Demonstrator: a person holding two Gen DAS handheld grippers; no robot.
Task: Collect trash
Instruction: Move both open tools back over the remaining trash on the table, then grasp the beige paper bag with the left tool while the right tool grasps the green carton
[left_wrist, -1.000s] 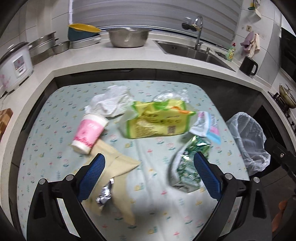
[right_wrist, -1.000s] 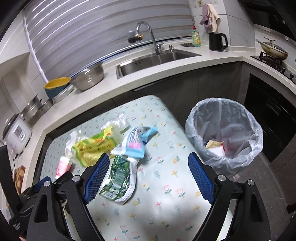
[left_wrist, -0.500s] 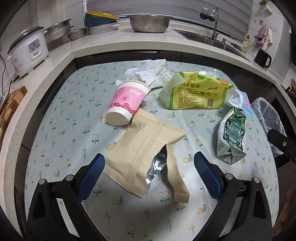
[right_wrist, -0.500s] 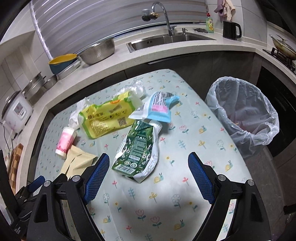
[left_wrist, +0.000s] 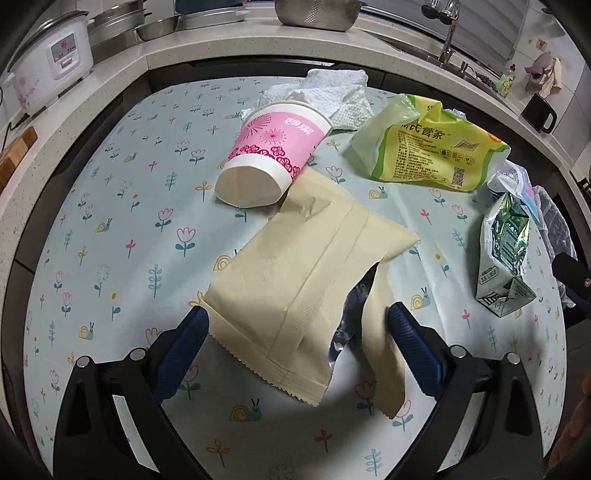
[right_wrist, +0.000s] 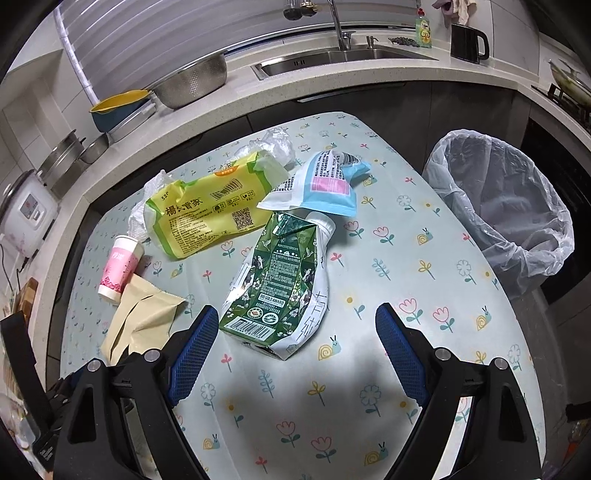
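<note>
Left wrist view is showing the left gripper (left_wrist: 295, 332) spreading wide, gripping nothing, around the beige wrapper (left_wrist: 295, 280) lying on the flowered tablecloth (left_wrist: 110, 221), its long axis slanting toward the toppled pink cup (left_wrist: 269, 155).

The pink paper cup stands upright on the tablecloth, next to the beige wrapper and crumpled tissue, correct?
Not quite. The pink paper cup lies on its side, not upright, as the left wrist view shows. It is indeed beside the beige wrapper and crumpled tissue.
</note>
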